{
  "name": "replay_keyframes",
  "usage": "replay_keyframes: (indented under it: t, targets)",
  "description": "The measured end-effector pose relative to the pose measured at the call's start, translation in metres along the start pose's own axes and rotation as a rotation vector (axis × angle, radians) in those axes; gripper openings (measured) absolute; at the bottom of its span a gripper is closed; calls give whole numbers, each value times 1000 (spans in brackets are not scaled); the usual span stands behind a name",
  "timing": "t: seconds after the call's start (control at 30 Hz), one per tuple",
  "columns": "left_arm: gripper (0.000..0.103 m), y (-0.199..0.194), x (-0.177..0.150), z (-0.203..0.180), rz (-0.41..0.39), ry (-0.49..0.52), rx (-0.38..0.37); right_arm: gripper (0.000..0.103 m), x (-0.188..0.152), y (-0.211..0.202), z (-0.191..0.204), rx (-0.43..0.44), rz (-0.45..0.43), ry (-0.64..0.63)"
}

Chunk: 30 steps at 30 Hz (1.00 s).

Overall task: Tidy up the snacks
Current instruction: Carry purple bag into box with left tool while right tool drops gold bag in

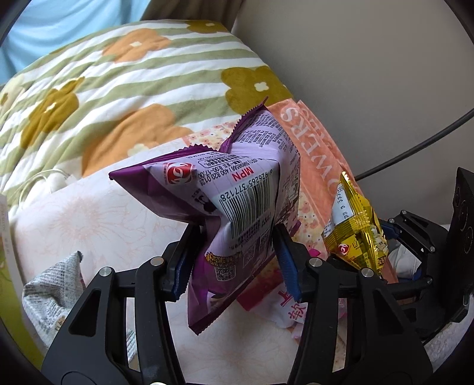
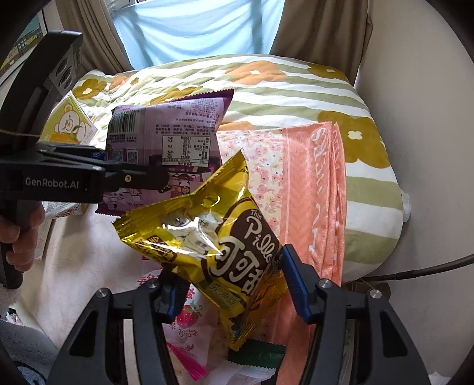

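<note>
Left tool (image 1: 234, 260) pinches a crumpled purple snack bag (image 1: 237, 207); right tool (image 2: 231, 284) grips a glossy gold one (image 2: 225, 242).

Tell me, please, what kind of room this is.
Probably a bedroom: a green-striped floral quilt lies on a bed, a folded pink towel rests on it, and brown curtains hang behind.

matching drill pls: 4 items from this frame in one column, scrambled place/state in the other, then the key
Items
1. purple snack bag
2. gold snack bag
3. peach towel
4. floral quilt

States
A. clamped in the right gripper
B. folded, lying flat, lettering along its edge
C. clamped in the left gripper
D. bunched up, green stripes

Pairs: 1-C, 2-A, 3-B, 4-D
</note>
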<state>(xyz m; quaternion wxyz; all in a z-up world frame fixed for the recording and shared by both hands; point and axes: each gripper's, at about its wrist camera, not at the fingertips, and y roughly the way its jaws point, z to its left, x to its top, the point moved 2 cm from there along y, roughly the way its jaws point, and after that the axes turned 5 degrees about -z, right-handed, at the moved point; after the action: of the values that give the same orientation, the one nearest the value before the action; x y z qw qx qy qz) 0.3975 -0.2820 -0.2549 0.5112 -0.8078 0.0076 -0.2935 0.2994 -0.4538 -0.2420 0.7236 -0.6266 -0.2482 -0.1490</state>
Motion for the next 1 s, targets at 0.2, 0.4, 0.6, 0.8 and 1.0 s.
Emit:
replay_keyframes:
  t: [0.2,0.4,0.6,0.8,1.0]
  targets:
    - [46,-37,3,-13,-86,-15,11,54,6,-32,1,16,-53,10]
    - [46,-91,2,-19,-195,-56,31,54,21,-67,13,35,-115,-43]
    - [46,-164,-9,-8,-313,-125,87,54,47,-97,42,98,-176,-122]
    - [46,-237,-33,24,-404,-184,182,54,73,-111,97,185,-219,-214]
    - [46,-295,-71,82,-460,-268,260,54,90,-113,171,260,-250,-276]
